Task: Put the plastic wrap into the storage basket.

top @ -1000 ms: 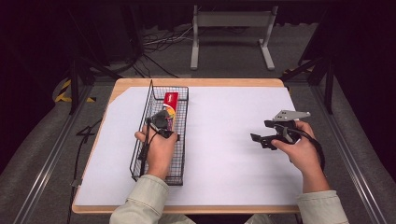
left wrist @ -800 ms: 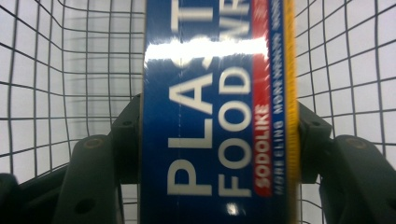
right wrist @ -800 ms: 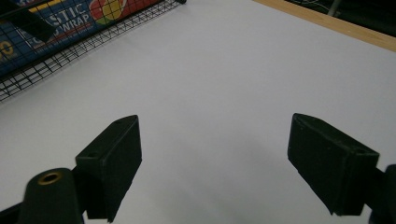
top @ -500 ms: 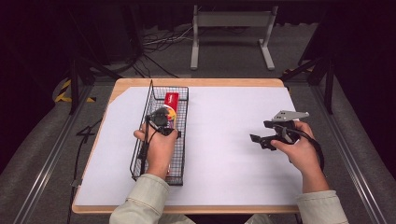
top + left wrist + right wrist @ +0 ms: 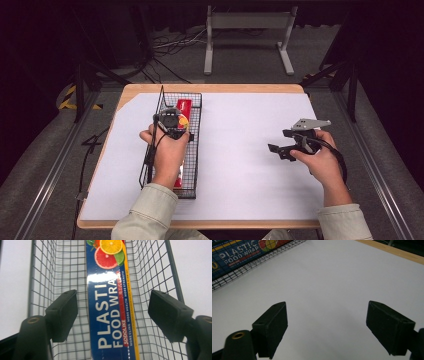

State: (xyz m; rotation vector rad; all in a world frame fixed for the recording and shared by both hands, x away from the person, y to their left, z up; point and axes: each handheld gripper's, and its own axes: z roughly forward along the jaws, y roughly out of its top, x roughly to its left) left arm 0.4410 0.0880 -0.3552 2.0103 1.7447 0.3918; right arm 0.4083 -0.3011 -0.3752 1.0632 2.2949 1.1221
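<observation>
We see the left gripper, jaws just spreading, empty, above a plastic-wrap box in the wire basket: light, stiff, slick; we'd pinch its long sides. At three o'clock, the right gripper gapes empty.

Pale green sleeves, black hand-held gripper with cable

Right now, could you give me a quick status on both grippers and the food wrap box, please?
Left gripper open, jaws just opening, clear of plastic wrap box lying in wire basket. Right gripper open, empty, over white table. Nothing in the way.
</observation>
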